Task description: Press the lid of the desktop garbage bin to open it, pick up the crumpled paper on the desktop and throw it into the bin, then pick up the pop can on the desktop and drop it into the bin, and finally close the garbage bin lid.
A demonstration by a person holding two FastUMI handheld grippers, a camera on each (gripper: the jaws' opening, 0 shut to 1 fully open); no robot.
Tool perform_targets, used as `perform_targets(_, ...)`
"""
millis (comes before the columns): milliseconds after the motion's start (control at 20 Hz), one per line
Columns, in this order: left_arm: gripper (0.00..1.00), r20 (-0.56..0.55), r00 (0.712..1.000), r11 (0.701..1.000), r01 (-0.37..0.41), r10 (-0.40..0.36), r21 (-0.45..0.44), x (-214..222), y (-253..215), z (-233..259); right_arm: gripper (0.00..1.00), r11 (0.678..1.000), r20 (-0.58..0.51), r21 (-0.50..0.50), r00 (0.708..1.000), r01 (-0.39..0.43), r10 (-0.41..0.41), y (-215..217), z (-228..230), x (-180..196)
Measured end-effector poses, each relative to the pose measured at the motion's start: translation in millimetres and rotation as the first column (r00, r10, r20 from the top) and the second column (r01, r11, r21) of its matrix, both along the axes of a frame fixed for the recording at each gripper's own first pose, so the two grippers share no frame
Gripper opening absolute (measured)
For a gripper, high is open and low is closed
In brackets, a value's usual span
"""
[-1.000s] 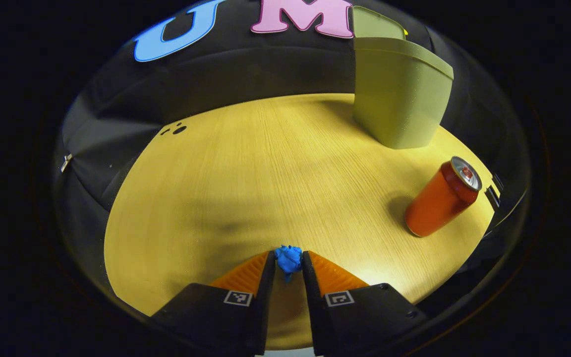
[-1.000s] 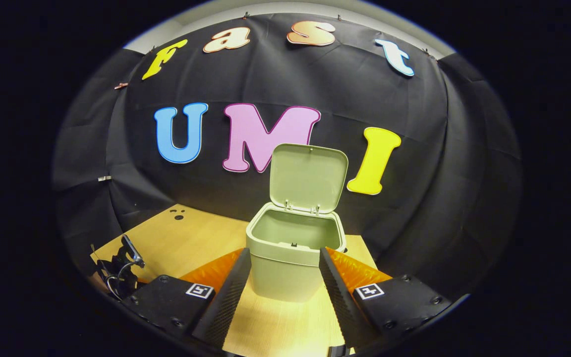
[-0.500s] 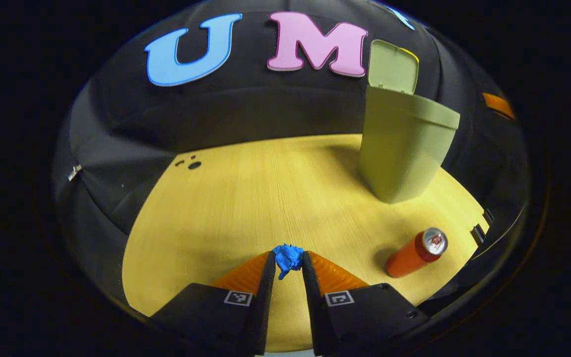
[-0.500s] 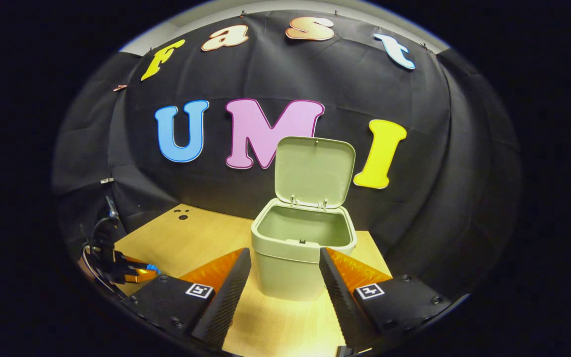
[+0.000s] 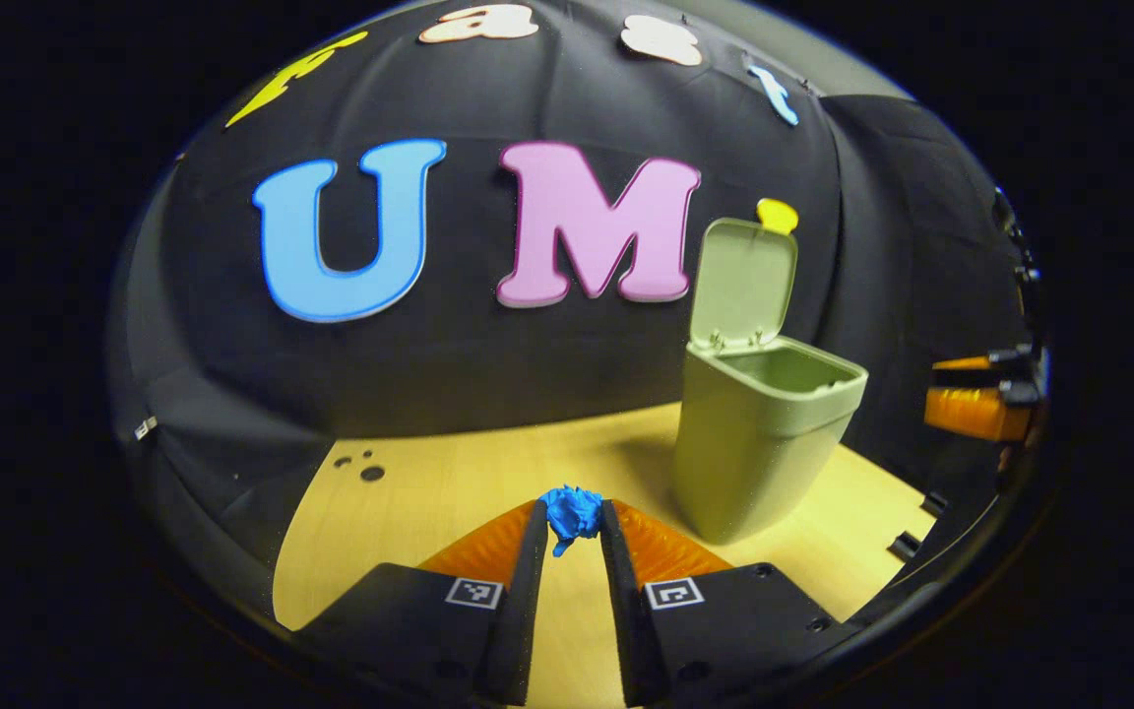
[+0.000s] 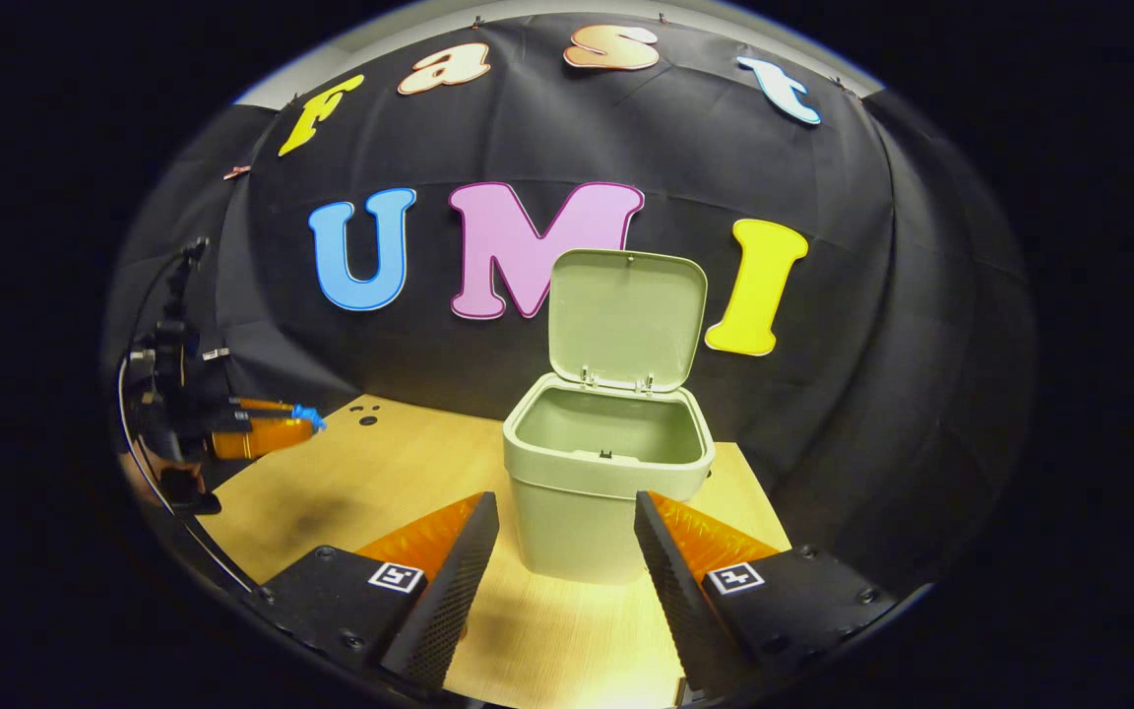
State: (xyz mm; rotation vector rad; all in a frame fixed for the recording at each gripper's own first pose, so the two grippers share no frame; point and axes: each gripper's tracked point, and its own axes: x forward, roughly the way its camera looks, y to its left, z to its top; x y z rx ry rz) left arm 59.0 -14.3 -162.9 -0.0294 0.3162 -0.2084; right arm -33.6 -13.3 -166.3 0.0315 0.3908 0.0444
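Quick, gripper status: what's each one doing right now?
Left gripper: shut on the crumpled paper, lifted off the table.
Right gripper: open, holding nothing, facing the open bin.

The left gripper (image 5: 573, 522) is held level above the table, its fingers closed on the paper (image 5: 572, 511). It is also seen at nine o'clock in the right gripper view. The right gripper (image 6: 565, 522) is held with fingers spread wide, nothing between them.

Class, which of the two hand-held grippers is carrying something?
The left hand-held gripper: its fingers pinch the blue crumpled paper. The right hand-held gripper stands open, holding nothing.
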Motion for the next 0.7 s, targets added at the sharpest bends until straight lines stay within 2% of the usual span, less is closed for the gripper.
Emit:
perform_targets(350,0.38,0.167,0.977,0.988,0.143,-0.132,-0.052,40,-63,82,0.89,0.999,-0.016,0.027,0.999,0.046,-0.045,-12,-5,-18)
perform_targets(500,0.38,0.199,0.96,0.977,0.21,-0.197,-0.048,52,-99,97,0.89,0.997,-0.025,0.036,0.998,0.066,-0.066,-17,-7,-27)
perform_targets(550,0.34,0.202,0.955,0.971,0.233,-0.219,-0.049,56,-113,101,0.89,0.996,-0.025,0.037,0.997,0.075,-0.074,-19,-7,-30)
perform_targets(600,0.38,0.202,0.95,0.966,0.254,-0.24,-0.05,58,-126,100,0.89,0.996,-0.025,0.039,0.996,0.084,-0.084,-22,-8,-33)
perform_targets(700,0.38,0.193,0.942,0.955,0.29,-0.275,-0.055,66,-148,98,0.89,0.994,-0.026,0.04,0.994,0.106,-0.105,-31,-7,-38)
